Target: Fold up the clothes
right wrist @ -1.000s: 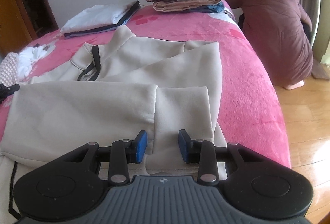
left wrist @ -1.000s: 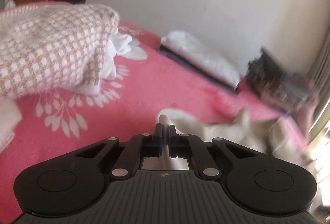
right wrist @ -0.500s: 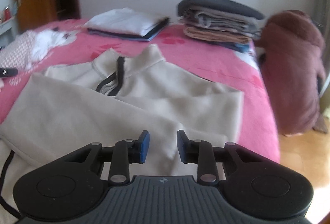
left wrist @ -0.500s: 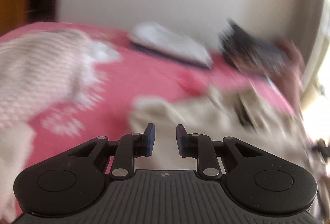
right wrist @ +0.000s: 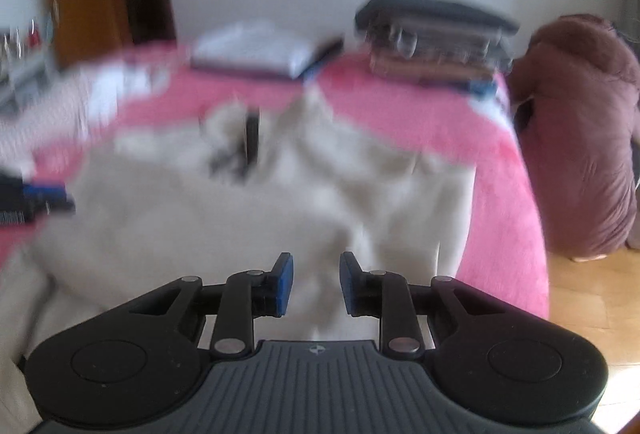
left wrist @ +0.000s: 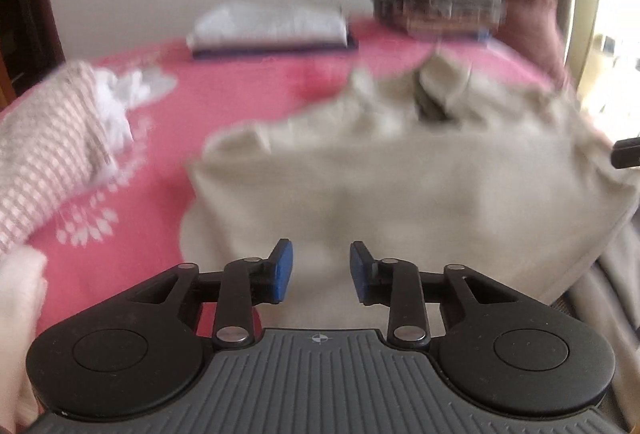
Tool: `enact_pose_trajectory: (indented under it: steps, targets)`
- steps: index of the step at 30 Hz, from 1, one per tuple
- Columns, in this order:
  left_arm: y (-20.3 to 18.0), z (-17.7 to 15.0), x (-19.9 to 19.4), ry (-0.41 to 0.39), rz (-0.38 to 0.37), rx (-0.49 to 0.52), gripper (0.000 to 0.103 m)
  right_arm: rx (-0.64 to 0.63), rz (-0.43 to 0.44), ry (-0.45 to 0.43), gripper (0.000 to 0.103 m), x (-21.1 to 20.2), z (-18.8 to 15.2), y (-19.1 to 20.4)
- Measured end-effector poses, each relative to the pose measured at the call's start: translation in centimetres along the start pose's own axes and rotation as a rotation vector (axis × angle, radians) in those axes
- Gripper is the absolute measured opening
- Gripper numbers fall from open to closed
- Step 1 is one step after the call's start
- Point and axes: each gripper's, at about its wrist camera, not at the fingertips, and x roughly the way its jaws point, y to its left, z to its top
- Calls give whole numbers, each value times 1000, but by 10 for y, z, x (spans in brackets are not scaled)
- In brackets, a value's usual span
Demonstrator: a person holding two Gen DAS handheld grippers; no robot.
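Left wrist: left claw [left wrist: 321, 271] now spread, empty; a second ago it pinched beige cloth, so that fold is released
Garment: beige jacket [left wrist: 420, 190] on pink bed [left wrist: 224, 114], partly folded
Right wrist: right claw [right wrist: 316, 284] spread over jacket [right wrist: 224, 226], holding nothing
Containers: none seen; folded stack [right wrist: 434, 42] at far edge

Both my views are motion-smeared. The beige zip-neck fleece top [left wrist: 420, 174] is mush: I can't read folds, and its dark zipper [right wrist: 250, 138] is a streak. The stack of folded dark clothes [right wrist: 436, 42] blurs into bands. The pink-and-white checked garment [left wrist: 44, 154] is cut by the left edge. The other claw [left wrist: 627, 153] shows only a black sliver at the frame edge.
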Motion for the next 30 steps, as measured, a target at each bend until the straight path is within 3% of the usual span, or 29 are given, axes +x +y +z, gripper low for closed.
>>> enact_pose_trajectory:
  steps: [1, 2, 6, 9, 13, 15, 18, 22, 25, 28, 30]
  targets:
    - [-5, -4, 1, -22, 21, 23, 33, -13, -17, 68, 27, 18, -10, 0]
    - [-9, -7, 1, -52, 42, 48, 34, -29, -28, 66, 29, 29, -20, 1]
    - [-14, -5, -19, -61, 80, 69, 35, -45, -78, 12, 30, 21, -21, 15]
    - [-17, -8, -48, -116, 52, 87, 40, -14, -37, -46, 30, -9, -20, 17]
    - [-34, -23, -38, -17, 14, 155, 48, 0, 13, -31, 30, -17, -29, 15]
    - [-42, -32, -26, -15, 37, 160, 50, 16, 0, 33, 30, 7, -37, 12]
    - [-50, -27, -28, -6, 83, 200, 51, 72, -22, 25, 32, 8, -32, 11]
    - [-48, -27, -55, 20, 113, 171, 52, 139, -72, 1, 33, -27, -25, 18]
    - [-47, -34, -83, 21, 111, 115, 56, 224, -73, -54, 41, -74, -37, 15]
    - [-46, -41, -111, 16, 64, 2, 70, 247, -80, -103, 46, -114, -48, 17]
    - [-48, -45, -127, 24, 37, -84, 78, 260, -89, -125, 56, -138, -54, 18]
